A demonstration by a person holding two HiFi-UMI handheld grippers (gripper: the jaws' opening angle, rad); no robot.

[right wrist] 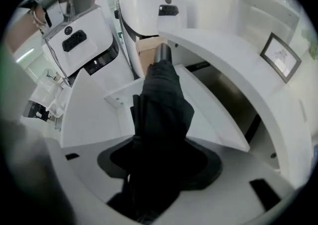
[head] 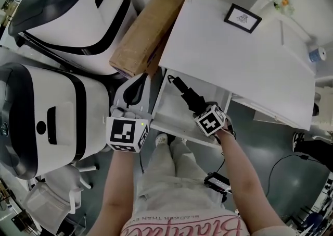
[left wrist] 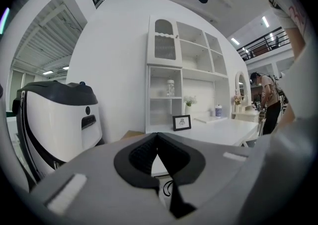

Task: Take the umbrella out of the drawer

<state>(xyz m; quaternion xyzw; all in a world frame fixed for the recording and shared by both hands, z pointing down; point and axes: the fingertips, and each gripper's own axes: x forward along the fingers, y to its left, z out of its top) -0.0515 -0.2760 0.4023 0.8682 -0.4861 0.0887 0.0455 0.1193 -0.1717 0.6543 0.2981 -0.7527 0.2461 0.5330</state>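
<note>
A folded black umbrella (head: 184,91) sticks out over the open white drawer (head: 165,116) under the desk, and my right gripper (head: 196,106) is shut on it. In the right gripper view the umbrella (right wrist: 161,95) runs forward from between the jaws of the right gripper (right wrist: 159,154), its tip pointing at the desk edge, with the drawer's (right wrist: 94,114) white floor below it. My left gripper (head: 136,90) hangs just left of the drawer front, shut with nothing in it. In the left gripper view, the left gripper's (left wrist: 158,139) dark pads meet.
The white desk top (head: 244,58) carries a small framed picture (head: 242,18) and a cup (head: 316,55). A cardboard box (head: 148,29) leans against the desk's left side. Two large white-and-black machines (head: 47,120) stand to the left. The person's legs are below the drawer.
</note>
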